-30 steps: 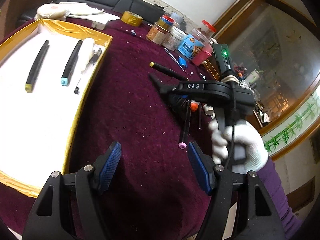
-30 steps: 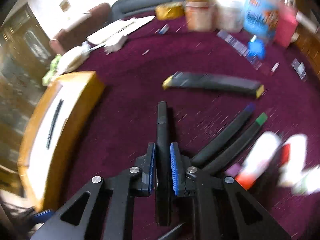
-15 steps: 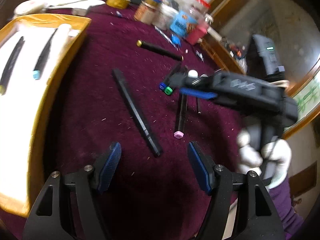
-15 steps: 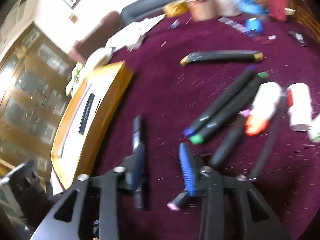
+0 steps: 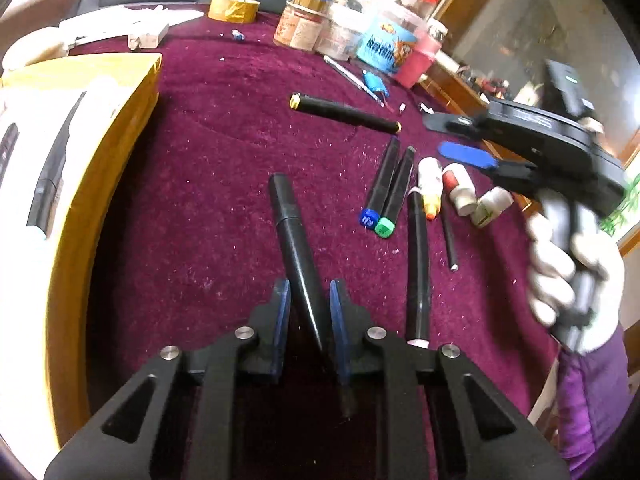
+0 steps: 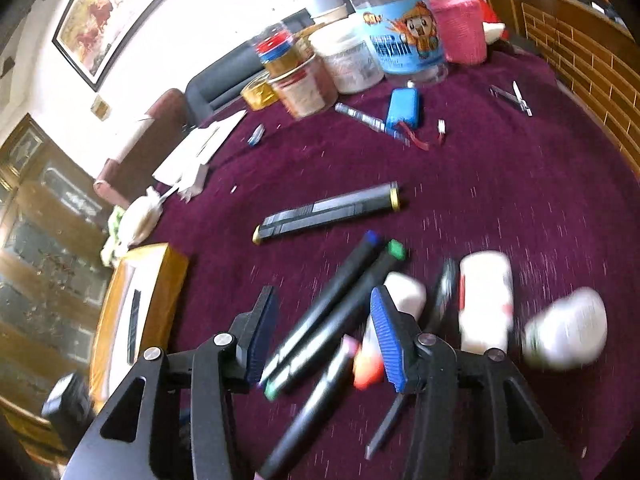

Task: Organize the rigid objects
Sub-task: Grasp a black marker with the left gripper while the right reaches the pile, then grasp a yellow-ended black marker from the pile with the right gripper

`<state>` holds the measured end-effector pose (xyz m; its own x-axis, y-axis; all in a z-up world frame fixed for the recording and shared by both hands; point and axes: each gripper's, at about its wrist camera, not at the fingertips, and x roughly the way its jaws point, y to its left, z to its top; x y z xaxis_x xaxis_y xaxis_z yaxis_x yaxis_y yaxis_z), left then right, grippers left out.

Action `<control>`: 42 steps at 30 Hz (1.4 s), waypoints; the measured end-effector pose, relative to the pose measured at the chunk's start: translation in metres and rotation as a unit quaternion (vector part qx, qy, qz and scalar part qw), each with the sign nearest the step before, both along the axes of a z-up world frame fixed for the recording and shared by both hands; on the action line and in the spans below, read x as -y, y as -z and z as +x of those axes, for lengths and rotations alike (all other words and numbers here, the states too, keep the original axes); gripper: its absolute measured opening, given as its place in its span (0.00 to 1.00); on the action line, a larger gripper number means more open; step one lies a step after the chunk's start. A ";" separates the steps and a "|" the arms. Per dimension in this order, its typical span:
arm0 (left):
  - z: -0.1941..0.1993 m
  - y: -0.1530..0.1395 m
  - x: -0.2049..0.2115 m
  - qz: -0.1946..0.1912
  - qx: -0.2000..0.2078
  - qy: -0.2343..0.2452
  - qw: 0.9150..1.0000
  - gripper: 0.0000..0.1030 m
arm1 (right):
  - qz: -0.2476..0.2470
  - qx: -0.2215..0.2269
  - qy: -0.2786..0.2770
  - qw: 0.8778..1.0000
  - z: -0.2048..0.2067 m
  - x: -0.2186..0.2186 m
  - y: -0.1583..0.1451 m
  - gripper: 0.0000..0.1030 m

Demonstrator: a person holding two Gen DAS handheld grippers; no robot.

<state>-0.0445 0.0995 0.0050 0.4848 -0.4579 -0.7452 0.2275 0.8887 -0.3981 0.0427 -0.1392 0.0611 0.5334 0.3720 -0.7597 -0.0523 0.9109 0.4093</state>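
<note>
Black marker sits between the closing left gripper jaws; carry it level toward the box at 9 o'clock while the right gripper opens, empty.

Left gripper at bottom centre, jaws closing around a black pen that lies on the maroon cloth; whether the blue pads yet press it cannot be told. Yellow-rimmed tray along the left edge, dark pens inside on white lining. Right of the pen: two markers side by side, blue-capped and green-capped, then small white bottles. Right gripper hangs above them, jaws opening, nothing between them, held by a white-gloved hand. Jars stand at the far edge.
</note>
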 end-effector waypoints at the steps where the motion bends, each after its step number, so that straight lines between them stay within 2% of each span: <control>1: 0.002 0.001 -0.001 -0.009 0.007 -0.003 1.000 0.18 | -0.019 0.008 0.000 1.000 0.007 -0.005 -0.001 0.42; 4: 0.003 0.003 -0.005 -0.036 0.007 -0.005 0.999 0.18 | -0.100 0.022 -0.023 0.994 0.033 -0.028 -0.001 0.43; 7: 0.007 0.007 -0.012 -0.071 -0.001 -0.010 0.997 0.18 | -0.179 0.026 -0.075 0.981 0.048 -0.057 0.006 0.43; 9: 0.008 0.008 -0.013 -0.077 -0.002 -0.012 0.997 0.18 | -0.232 0.024 -0.118 0.965 0.054 -0.078 0.015 0.43; 12: 0.007 0.007 -0.012 -0.074 -0.001 -0.011 0.997 0.18 | -0.328 0.041 -0.166 0.929 0.057 -0.107 0.027 0.43; 14: 0.007 0.007 -0.013 -0.080 -0.002 -0.012 0.997 0.18 | -0.355 0.048 -0.180 0.916 0.064 -0.116 0.035 0.43; 16: 0.007 0.007 -0.013 -0.082 -0.002 -0.012 0.997 0.18 | -0.367 0.035 -0.194 0.909 0.069 -0.121 0.044 0.41; 19: 0.007 0.007 -0.014 -0.084 -0.003 -0.013 0.996 0.18 | -0.361 0.034 -0.197 0.911 0.072 -0.129 0.042 0.31; 21: 0.007 0.008 -0.014 -0.085 -0.003 -0.013 0.996 0.18 | -0.354 0.026 -0.205 0.912 0.070 -0.135 0.037 0.16; 23: 0.008 0.008 -0.015 -0.086 -0.003 -0.013 0.996 0.18 | -0.299 -0.011 -0.221 0.928 0.070 -0.138 0.032 0.00; 24: 0.008 0.008 -0.015 -0.086 -0.003 -0.013 0.996 0.18 | -0.266 -0.039 -0.233 0.935 0.067 -0.141 0.034 0.00; 26: 0.008 0.009 -0.015 -0.086 -0.003 -0.013 0.996 0.18 | -0.285 -0.041 -0.239 0.927 0.059 -0.150 0.037 0.00; 27: 0.007 0.008 -0.016 -0.086 -0.003 -0.013 0.996 0.18 | -0.282 -0.038 -0.239 0.928 0.057 -0.151 0.035 0.00; 29: 0.008 0.009 -0.016 -0.085 -0.003 -0.013 0.996 0.18 | -0.252 -0.012 -0.224 0.941 0.056 -0.146 0.021 0.02; 31: 0.007 0.009 -0.015 -0.084 -0.002 -0.014 0.996 0.18 | -0.264 0.023 -0.190 0.945 0.060 -0.137 0.006 0.19; 32: 0.007 0.009 -0.015 -0.084 -0.003 -0.014 0.996 0.18 | -0.267 0.031 -0.177 0.947 0.063 -0.131 0.002 0.43; 33: 0.007 0.009 -0.015 -0.084 -0.002 -0.014 0.996 0.18 | -0.273 0.036 -0.172 0.946 0.066 -0.126 0.001 0.61; 35: 0.007 0.008 -0.015 -0.083 -0.002 -0.014 0.996 0.18 | -0.290 0.042 -0.173 0.940 0.071 -0.122 0.007 0.63; 38: 0.007 0.008 -0.015 -0.082 -0.002 -0.014 0.996 0.18 | -0.321 0.021 -0.190 0.927 0.082 -0.118 0.029 0.62; 39: 0.007 0.008 -0.015 -0.082 -0.002 -0.015 0.996 0.18 | -0.339 0.019 -0.194 0.920 0.083 -0.119 0.037 0.60; 40: 0.007 0.008 -0.015 -0.083 -0.002 -0.015 0.996 0.18 | -0.342 0.021 -0.196 0.919 0.082 -0.120 0.042 0.59; 41: 0.006 0.008 -0.015 -0.083 -0.002 -0.015 0.996 0.18 | -0.325 0.023 -0.196 0.925 0.081 -0.118 0.041 0.42; 42: 0.006 0.008 -0.015 -0.083 -0.002 -0.015 0.996 0.18 | -0.297 0.010 -0.198 0.934 0.083 -0.115 0.040 0.31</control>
<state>-0.0383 0.1144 -0.0031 0.4973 -0.5600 -0.6626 0.2000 0.8172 -0.5406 0.1261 -0.0237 0.0207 0.4594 0.0590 -0.8863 -0.4348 0.8850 -0.1664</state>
